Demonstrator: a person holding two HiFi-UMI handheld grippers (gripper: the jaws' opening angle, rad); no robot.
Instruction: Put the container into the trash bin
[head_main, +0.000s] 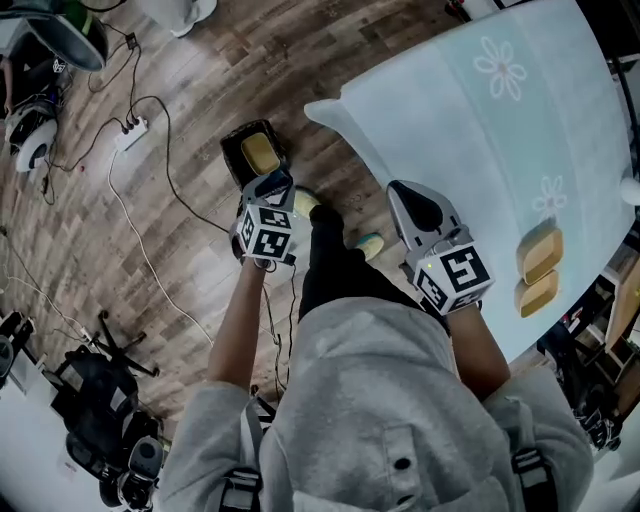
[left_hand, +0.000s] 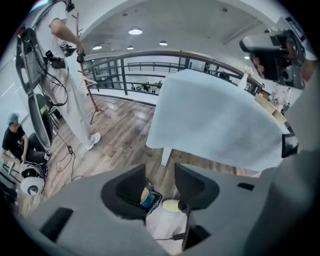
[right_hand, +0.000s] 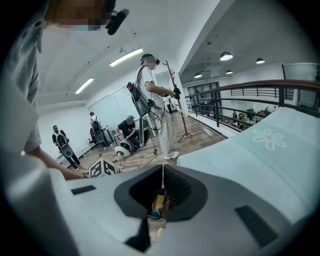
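Note:
A yellow container (head_main: 260, 153) lies inside the small black trash bin (head_main: 232, 150) on the wooden floor. My left gripper (head_main: 268, 184) hangs just above the bin's near edge, open, with nothing between its fingers. In the left gripper view the container (left_hand: 145, 195) and the bin's rim (left_hand: 156, 198) show low in the gap of that gripper (left_hand: 160, 187). My right gripper (head_main: 415, 200) is shut and empty at the table's near edge. In the right gripper view its jaws (right_hand: 162, 187) meet in a thin line, with the container (right_hand: 158, 202) seen far below.
The table (head_main: 480, 150) has a pale flowered cloth and stands right of the bin. Two more yellow containers (head_main: 541, 250) (head_main: 537, 293) sit at its right edge. My shoes (head_main: 305, 200) are beside the bin. Cables and a power strip (head_main: 131, 133) lie on the floor to the left. Other people (left_hand: 70, 75) stand beyond.

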